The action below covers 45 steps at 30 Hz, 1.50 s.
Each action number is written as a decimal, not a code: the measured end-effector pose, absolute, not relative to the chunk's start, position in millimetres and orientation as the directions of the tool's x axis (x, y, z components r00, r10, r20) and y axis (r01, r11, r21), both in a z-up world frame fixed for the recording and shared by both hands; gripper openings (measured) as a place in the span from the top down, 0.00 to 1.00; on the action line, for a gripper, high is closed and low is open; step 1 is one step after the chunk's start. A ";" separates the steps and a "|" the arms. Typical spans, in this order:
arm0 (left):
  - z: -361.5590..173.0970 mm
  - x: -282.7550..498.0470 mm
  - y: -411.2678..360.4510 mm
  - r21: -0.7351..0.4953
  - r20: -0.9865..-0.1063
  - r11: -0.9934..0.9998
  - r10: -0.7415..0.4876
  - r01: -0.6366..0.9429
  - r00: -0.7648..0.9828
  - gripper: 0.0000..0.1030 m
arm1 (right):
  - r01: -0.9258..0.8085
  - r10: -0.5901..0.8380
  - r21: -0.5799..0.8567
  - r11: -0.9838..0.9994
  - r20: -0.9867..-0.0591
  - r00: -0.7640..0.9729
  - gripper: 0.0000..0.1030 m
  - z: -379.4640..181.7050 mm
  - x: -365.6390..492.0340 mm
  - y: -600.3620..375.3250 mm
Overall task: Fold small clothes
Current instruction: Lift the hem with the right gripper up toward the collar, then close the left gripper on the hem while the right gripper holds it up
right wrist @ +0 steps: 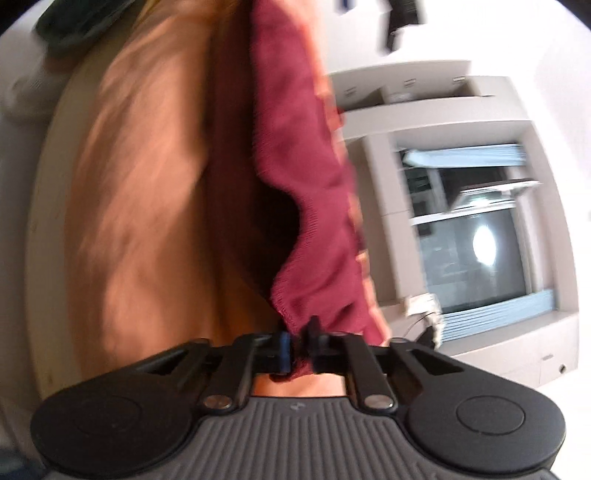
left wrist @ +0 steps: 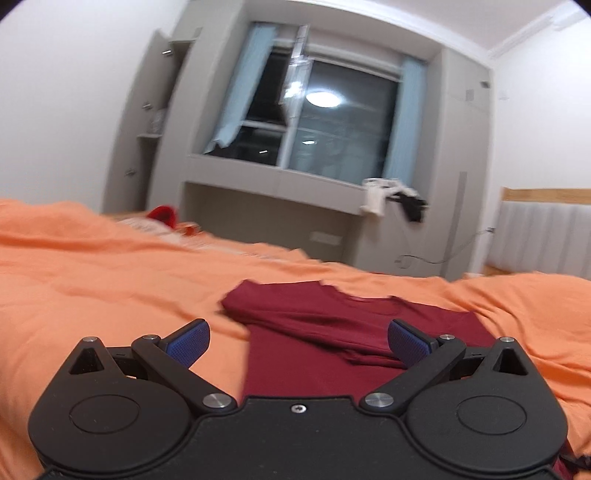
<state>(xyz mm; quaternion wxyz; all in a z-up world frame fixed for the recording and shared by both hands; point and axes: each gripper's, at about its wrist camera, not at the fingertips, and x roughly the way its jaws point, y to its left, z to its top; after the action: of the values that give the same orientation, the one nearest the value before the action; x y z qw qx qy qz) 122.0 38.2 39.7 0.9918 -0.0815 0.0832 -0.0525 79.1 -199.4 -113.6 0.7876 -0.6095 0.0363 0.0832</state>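
Note:
A dark red garment (left wrist: pixel 325 332) lies partly folded on the orange bedsheet (left wrist: pixel 92 280), one sleeve laid across its body. My left gripper (left wrist: pixel 297 341) hovers just before its near edge, open, its blue pads (left wrist: pixel 186 341) wide apart with nothing between them. In the right wrist view, rolled sideways and blurred, my right gripper (right wrist: pixel 297 349) is shut on a hem of the dark red garment (right wrist: pixel 295 147), which hangs away from the jaws over the orange sheet (right wrist: pixel 147 184).
A red and white item (left wrist: pixel 162 218) lies at the bed's far edge. Behind the bed stand grey cabinets with a dark window (left wrist: pixel 325 122) and a padded headboard (left wrist: pixel 546 236) at right. A dark object (right wrist: pixel 74 26) rests on a white pillow, upper left of the right wrist view.

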 end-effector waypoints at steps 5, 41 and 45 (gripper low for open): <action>32.1 105.1 10.9 -0.104 -0.132 0.961 -0.267 0.255 0.954 0.01 | -0.063 0.089 -0.904 0.423 -0.028 0.996 0.94 -85.6 81.9 -207.3; -32.0 68.5 -38.5 0.536 -0.262 0.844 0.132 0.030 0.956 0.72 | 0.073 -0.008 -0.804 0.591 0.085 0.996 0.94 -56.3 79.5 -220.7; -29.3 64.5 -36.6 0.535 -0.252 0.845 0.151 0.007 0.956 0.92 | 0.070 -0.011 -0.817 0.572 0.078 0.997 0.94 -61.5 76.7 -221.5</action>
<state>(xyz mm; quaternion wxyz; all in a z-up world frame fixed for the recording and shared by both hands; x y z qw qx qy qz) 64.5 -36.6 -29.3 0.9497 0.2758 0.1435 0.0378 76.7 -221.5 -61.5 0.8860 -0.4620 -0.0320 -0.0229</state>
